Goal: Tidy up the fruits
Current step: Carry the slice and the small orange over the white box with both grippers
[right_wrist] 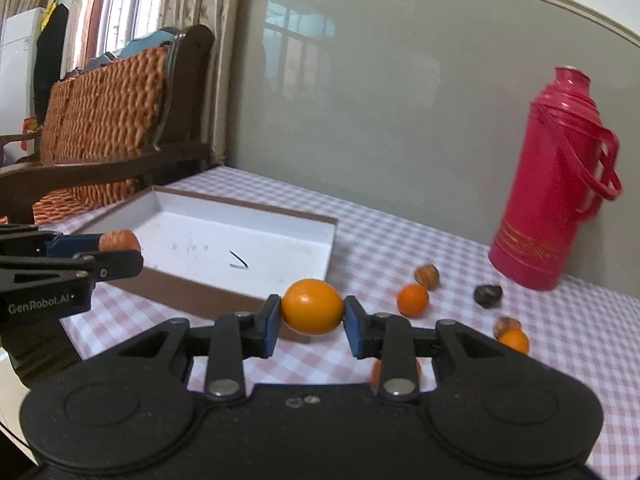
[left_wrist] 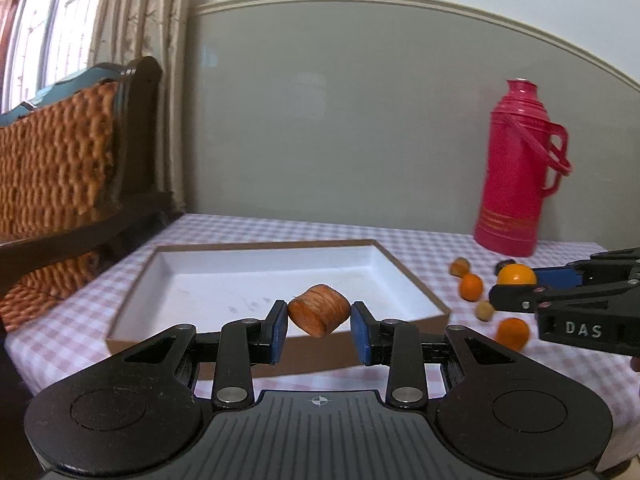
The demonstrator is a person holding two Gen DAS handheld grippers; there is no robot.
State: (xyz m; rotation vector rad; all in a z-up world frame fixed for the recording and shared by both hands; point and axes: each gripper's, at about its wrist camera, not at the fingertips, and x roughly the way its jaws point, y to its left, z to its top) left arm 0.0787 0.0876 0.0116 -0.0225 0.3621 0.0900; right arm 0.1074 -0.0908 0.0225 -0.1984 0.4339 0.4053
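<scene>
Jaws of left gripper [left_wrist: 319,326] clamped on ribbed orange-brown fruit [left_wrist: 319,309] above box [left_wrist: 416,280], right gripper [right_wrist: 312,322] jaws clamped on smooth orange fruit [right_wrist: 312,306] over checked surface [right_wrist: 400,240], loose fruits [right_wrist: 413,299] beside red flask [right_wrist: 552,184].

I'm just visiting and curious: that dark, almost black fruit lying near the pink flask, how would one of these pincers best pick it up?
The dark fruit is small, roundish and lies alone on the checked cloth. Probably best to come from above, fingers straddling its widest middle; the flask stands apart behind it, leaving room.
</scene>
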